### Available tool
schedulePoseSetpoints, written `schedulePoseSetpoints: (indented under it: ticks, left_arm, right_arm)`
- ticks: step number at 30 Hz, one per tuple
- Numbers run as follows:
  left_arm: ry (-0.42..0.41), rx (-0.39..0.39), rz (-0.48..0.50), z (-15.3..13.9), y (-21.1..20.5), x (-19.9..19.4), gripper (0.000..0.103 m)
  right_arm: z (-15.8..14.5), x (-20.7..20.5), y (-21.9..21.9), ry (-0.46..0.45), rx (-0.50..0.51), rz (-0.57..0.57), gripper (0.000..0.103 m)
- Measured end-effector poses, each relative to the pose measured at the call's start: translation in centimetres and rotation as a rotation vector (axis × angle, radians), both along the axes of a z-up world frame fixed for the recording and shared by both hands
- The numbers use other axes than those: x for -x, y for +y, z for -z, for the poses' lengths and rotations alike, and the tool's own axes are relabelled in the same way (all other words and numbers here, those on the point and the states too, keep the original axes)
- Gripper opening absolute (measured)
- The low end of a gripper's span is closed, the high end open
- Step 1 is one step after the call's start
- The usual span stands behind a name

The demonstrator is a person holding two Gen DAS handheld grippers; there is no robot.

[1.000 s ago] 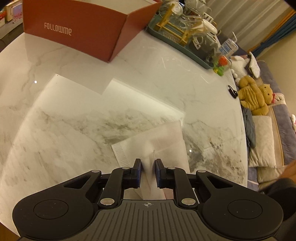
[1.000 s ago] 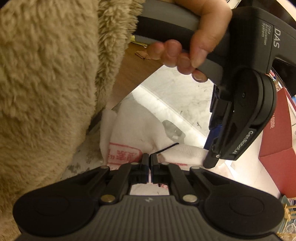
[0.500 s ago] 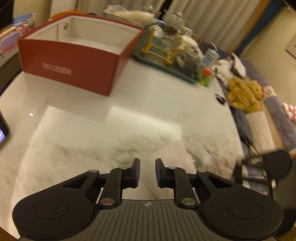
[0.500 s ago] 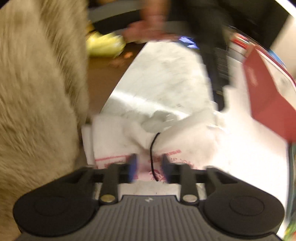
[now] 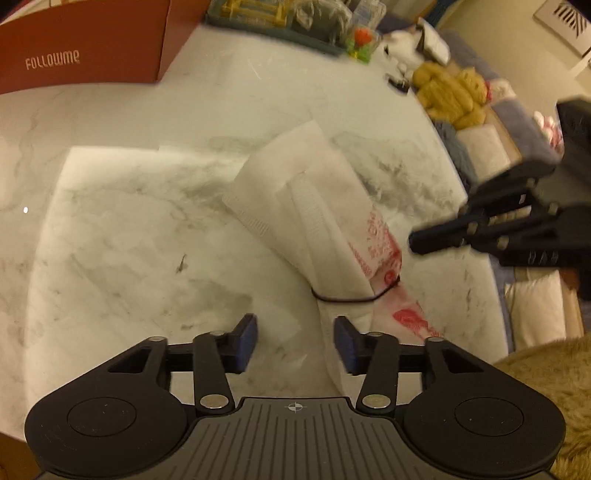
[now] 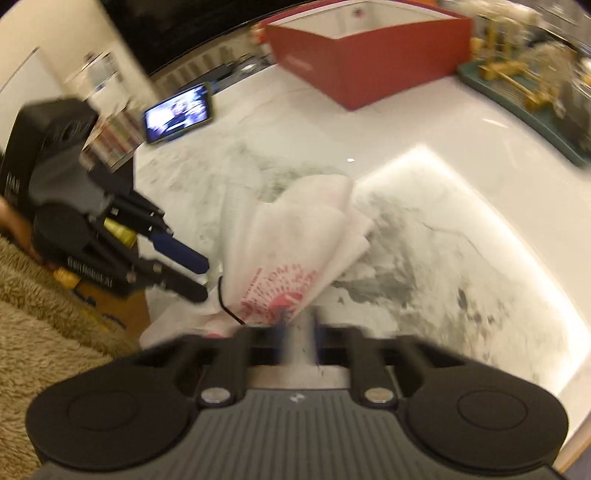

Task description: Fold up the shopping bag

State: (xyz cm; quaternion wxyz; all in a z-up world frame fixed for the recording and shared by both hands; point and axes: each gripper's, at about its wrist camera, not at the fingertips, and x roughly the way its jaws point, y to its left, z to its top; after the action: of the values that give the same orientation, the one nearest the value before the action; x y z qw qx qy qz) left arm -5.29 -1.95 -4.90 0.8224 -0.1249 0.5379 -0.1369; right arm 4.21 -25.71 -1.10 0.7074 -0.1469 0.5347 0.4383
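Observation:
The white shopping bag (image 5: pixel 314 206) with red print lies folded into a narrow bundle on the marble table (image 5: pixel 129 240), a black elastic band (image 5: pixel 351 300) around its near end. My left gripper (image 5: pixel 295 343) hangs just over that end with its jaws opening; the bag's edge lies by the right-hand finger (image 5: pixel 347 345) and no pad presses it. My right gripper (image 5: pixel 421 242) is shut and empty, a little to the right of the bag. In the blurred right wrist view, the bag (image 6: pixel 295 236) fans out ahead of the right gripper (image 6: pixel 297 328), and the left gripper (image 6: pixel 197 275) stands at its left.
A red box (image 5: pixel 85 55) marked FOLLOWME stands at the back of the table, beside a teal tray (image 5: pixel 280 27) of glassware. A lit phone (image 6: pixel 179 116) lies near the far left edge. A furry beige sleeve (image 5: pixel 546 387) and a sofa with a plush toy (image 5: pixel 450 96) lie beyond the right edge.
The left gripper has let go of the bag's fold and opened wide. The right gripper opened around the black band, shut again and rolled away. The bag now lies banded on the table.

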Motion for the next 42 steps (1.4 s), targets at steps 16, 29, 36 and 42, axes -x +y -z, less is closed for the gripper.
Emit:
schedulePoseSetpoints:
  ticks: [16, 29, 36, 42]
  left_arm:
    - [-0.147, -0.053, 0.153, -1.3, -3.4, -6.4, 0.077]
    - [-0.17, -0.298, -0.046, -3.3, -3.3, -12.5, 0.101]
    - [-0.192, -0.447, -0.162, -6.3, -1.5, -10.3, 0.103]
    - [-0.139, -0.367, -0.194, -6.1, -0.4, -8.6, 0.103]
  right_arm:
    - [1.6, 2.2, 2.2, -0.095, 0.081, 0.051, 0.014]
    - [2.2, -4.9, 2.5, -0.181, 0.168, 0.203, 0.103]
    - [0.5, -4.5, 0.0, -0.167, 0.112, 0.496, 0.103]
    - [1.3, -2.2, 2.7, -0.197, 0.286, 0.724, 0.103]
